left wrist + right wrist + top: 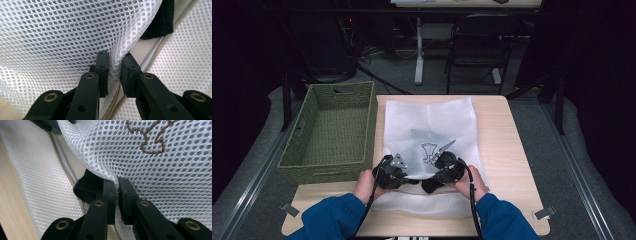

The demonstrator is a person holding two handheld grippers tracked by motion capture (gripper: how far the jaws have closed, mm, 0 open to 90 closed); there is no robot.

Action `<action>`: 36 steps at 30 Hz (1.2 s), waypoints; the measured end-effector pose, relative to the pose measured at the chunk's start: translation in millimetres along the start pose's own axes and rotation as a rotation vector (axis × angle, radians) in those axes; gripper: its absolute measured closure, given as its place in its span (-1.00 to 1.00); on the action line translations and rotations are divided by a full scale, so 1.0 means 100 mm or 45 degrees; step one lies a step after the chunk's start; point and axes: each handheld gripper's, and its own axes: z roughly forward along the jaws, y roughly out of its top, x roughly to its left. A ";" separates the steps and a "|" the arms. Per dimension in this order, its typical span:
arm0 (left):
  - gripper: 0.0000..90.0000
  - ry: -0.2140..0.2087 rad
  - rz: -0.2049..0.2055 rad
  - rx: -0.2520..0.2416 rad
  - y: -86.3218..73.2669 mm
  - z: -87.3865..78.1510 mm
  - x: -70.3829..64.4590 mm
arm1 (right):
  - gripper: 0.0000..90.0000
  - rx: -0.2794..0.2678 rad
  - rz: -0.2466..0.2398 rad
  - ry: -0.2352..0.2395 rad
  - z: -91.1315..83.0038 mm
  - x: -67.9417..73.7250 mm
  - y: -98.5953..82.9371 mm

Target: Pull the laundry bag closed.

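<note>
At the left of the tabletop [507, 145] stood a woven green basket [332, 131], well apart from the work and not in the way. The left gripper [396, 167] was clenched on a pinched fold of the white mesh laundry bag [432, 122], which lay flat along the middle of the tabletop with a dark garment [428, 137] showing through it. The bag looked light, soft and limp, likely to sag and bunch wherever it was lifted; its upper layer near the open edge and zipper [155, 53] seemed the sensible place to hold. A black cloth [88, 188] peeked out at the opening and could snag. The right gripper [443, 162] likewise gripped a fold of mesh, just below the brown embroidered figure [150, 137].
</note>
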 end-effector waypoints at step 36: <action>-0.12 -0.049 -0.309 0.075 -0.75 -0.62 0.09 | 0.23 0.133 -0.141 0.057 -0.10 0.13 0.04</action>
